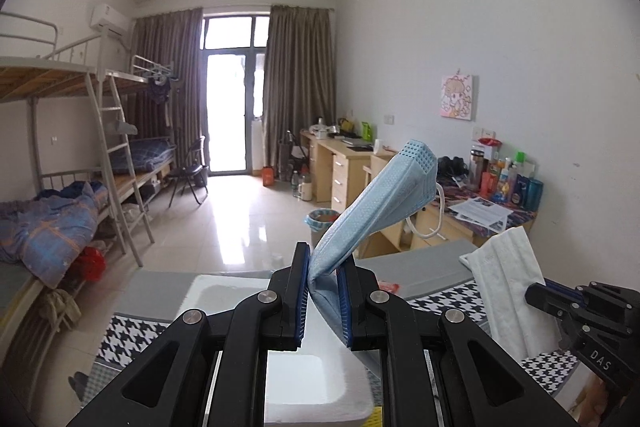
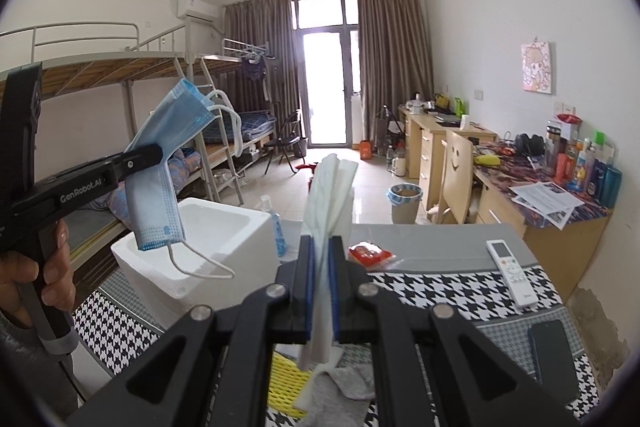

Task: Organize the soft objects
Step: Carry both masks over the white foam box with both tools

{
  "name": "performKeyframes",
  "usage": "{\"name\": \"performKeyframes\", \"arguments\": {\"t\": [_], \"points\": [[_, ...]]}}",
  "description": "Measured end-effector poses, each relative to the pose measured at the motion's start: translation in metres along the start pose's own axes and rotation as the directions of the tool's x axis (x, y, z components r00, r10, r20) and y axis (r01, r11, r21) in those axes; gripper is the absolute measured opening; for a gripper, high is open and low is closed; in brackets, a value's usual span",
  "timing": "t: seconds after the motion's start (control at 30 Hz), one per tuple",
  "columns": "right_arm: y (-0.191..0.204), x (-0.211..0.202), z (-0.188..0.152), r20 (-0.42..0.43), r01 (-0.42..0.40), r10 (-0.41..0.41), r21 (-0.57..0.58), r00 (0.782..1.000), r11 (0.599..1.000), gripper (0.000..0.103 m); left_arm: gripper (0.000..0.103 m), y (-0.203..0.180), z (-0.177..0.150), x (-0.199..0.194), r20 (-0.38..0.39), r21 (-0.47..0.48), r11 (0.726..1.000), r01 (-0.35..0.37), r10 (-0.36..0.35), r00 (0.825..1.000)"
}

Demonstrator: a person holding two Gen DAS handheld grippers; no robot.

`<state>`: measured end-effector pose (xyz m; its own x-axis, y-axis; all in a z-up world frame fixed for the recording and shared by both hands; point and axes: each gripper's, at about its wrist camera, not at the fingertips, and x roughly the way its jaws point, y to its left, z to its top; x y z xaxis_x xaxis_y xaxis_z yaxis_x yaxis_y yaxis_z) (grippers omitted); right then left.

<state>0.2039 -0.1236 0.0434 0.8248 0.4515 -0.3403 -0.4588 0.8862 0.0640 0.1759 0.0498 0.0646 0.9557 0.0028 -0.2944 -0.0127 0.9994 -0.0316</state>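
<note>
My left gripper [image 1: 323, 273] is shut on a light blue face mask [image 1: 380, 203], held up in the air above a white foam box [image 1: 316, 383]. In the right wrist view the left gripper [image 2: 158, 150] holds the mask [image 2: 160, 163] over the foam box [image 2: 224, 227], ear loops hanging. My right gripper [image 2: 321, 255] is shut on a folded white tissue [image 2: 326, 203] that stands upright between the fingers. In the left wrist view the right gripper [image 1: 534, 293] and the tissue [image 1: 508, 287] are at the right.
The table has a houndstooth cloth [image 2: 436, 291]. On it lie a red packet [image 2: 368, 253], a white remote [image 2: 512, 273], a black phone [image 2: 554, 359], a grey sock [image 2: 352, 383], a yellow item [image 2: 284, 379] and a blue sanitizer bottle [image 2: 276, 223]. A cluttered desk [image 2: 560, 199] stands at right.
</note>
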Motion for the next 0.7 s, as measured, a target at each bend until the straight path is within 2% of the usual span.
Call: {"name": "performKeyframes", "arguments": {"t": [0.37, 0.7], "points": [[0.023, 0.009, 0.01, 0.01, -0.066, 0.066, -0.036, 0.998, 0.997, 0.009, 0.015, 0.024, 0.0, 0.001, -0.002, -0.033, 0.995, -0.099, 0.099, 0.995], [0.046, 0.018, 0.017, 0.007, -0.116, 0.116, -0.062, 0.993, 0.991, 0.009, 0.015, 0.035, -0.012, 0.015, -0.048, -0.04, 0.984, -0.174, 0.172, 0.984]]}}
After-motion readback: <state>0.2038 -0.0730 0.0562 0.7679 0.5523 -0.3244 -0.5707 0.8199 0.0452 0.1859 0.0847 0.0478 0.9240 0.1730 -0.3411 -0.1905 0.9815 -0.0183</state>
